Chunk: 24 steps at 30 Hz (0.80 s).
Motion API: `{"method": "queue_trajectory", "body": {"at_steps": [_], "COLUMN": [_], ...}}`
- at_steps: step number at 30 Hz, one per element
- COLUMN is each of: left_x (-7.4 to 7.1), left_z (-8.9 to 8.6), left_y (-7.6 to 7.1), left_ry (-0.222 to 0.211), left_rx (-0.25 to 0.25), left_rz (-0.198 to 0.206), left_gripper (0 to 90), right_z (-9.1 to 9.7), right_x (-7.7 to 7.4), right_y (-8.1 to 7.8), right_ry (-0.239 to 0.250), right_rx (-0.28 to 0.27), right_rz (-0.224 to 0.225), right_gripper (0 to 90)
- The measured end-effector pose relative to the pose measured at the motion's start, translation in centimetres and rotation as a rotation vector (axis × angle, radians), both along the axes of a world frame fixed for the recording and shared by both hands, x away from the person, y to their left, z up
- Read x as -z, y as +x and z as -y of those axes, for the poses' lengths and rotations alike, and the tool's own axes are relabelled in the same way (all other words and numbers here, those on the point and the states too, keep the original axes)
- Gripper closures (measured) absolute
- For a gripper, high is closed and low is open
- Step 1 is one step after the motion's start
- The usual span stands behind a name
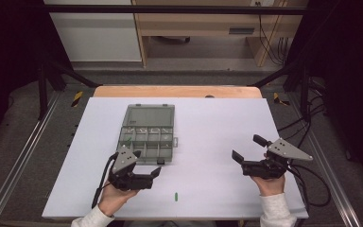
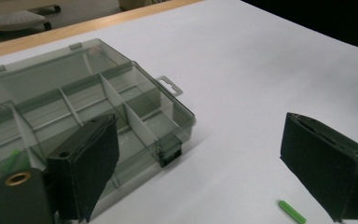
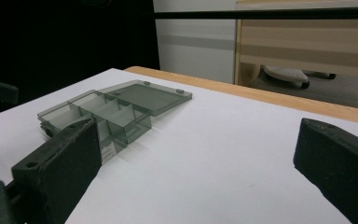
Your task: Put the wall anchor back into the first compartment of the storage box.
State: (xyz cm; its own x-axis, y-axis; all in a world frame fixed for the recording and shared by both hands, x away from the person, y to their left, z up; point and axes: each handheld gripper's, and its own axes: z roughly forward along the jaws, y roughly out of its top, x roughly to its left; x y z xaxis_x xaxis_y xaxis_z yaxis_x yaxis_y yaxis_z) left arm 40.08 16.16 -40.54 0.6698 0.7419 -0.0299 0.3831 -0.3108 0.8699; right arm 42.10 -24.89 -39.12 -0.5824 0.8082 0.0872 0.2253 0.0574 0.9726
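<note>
The open organizer box (image 1: 147,135) lies at ten o'clock on the white table (image 1: 217,123). A green stick (image 1: 176,196) rests at six o'clock. The left gripper (image 1: 147,171) and right gripper (image 1: 246,149) hold their jaws spread, empty.

Wooden desk (image 1: 217,21) beyond the far table edge, pale wood, drawer front with a dark handle. Left of the desk, a white panel (image 1: 94,30) reaching the floor. Right of the desk, dark cables (image 1: 276,45) hanging beside its side panel. Under the desk, a chair base with castors (image 3: 286,74). In front of the desk, grey carpet (image 1: 170,75). Black frame bar (image 1: 170,9) crossing above the desk; metal rails (image 1: 14,165) flanking, nearer. Surroundings at both sides dark.
</note>
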Motion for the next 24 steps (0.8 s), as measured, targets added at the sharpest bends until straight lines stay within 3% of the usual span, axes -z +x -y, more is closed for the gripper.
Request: {"method": "queue_trajectory", "body": {"at_steps": [7,24], "left_x": [1.6,5.4], "left_z": [1.4,4.7], "left_y": [-0.9,-1.8], "left_ry": [0.007,0.092], "left_rx": [0.023,0.071], "left_rz": [-0.039,-0.162], "left_gripper": [12.7,19.5], "right_z": [0.0,-0.2], "right_x": [0.0,0.1], "right_y": [-0.1,0.0], "right_ry": [0.0,-0.009], "right_rx": [-0.001,0.0], "right_rz": [0.003,-0.005], "right_gripper": [1.4,1.4]}}
